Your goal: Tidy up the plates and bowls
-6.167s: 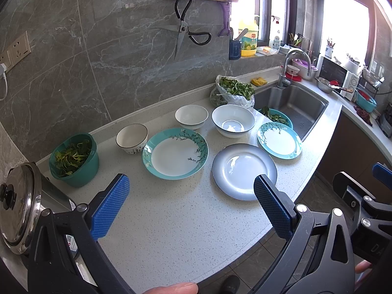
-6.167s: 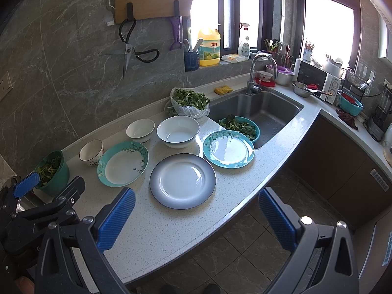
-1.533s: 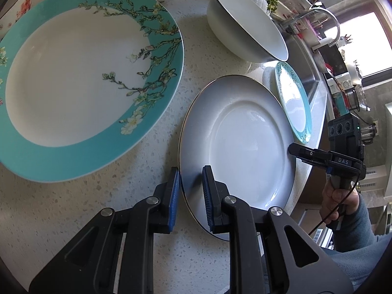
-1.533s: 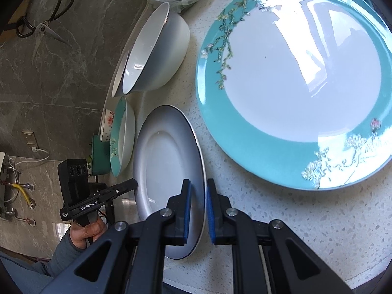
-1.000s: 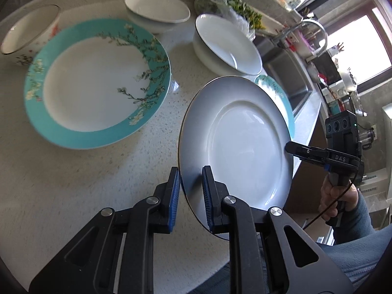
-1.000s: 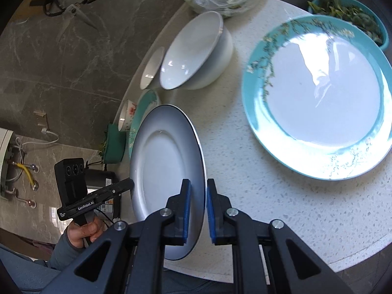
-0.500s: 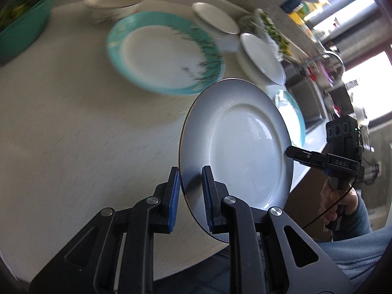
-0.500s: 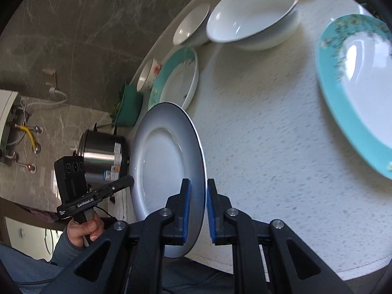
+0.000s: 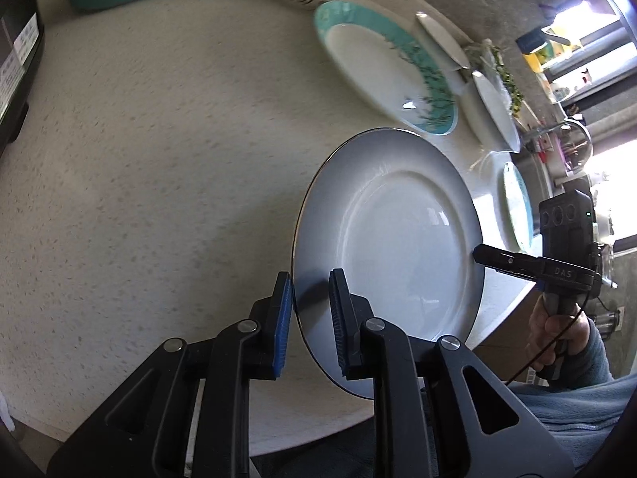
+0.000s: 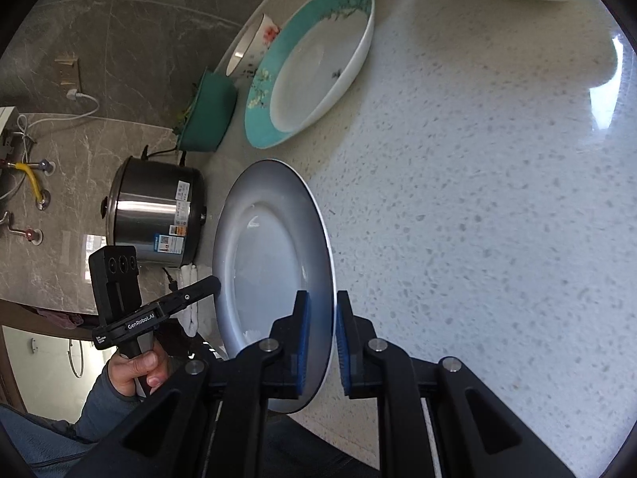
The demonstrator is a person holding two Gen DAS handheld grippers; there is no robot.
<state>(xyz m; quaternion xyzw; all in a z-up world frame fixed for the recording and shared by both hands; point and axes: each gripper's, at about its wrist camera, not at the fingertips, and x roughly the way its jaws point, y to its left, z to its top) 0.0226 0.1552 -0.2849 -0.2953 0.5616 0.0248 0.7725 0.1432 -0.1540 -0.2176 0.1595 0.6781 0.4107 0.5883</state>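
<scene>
Left wrist view: left gripper (image 9: 309,320) was clamped on the rim of the round grey-rimmed white plate (image 9: 392,247), held off the speckled white counter (image 9: 139,159).
Right side: right gripper (image 10: 321,344) pinched the opposite rim.
Further back: teal-bordered floral plate (image 9: 382,65), well apart.

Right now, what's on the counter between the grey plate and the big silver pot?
Nothing: in the right wrist view, only bare counter separates the grey plate from the silver pot.

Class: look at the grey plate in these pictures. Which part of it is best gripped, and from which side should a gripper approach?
Grip the thin rim of the grey plate, edge-on from outside, one pad above and one below. It is flat, wide and handleless. Here the left gripper and right gripper pinch opposite rims.
</scene>
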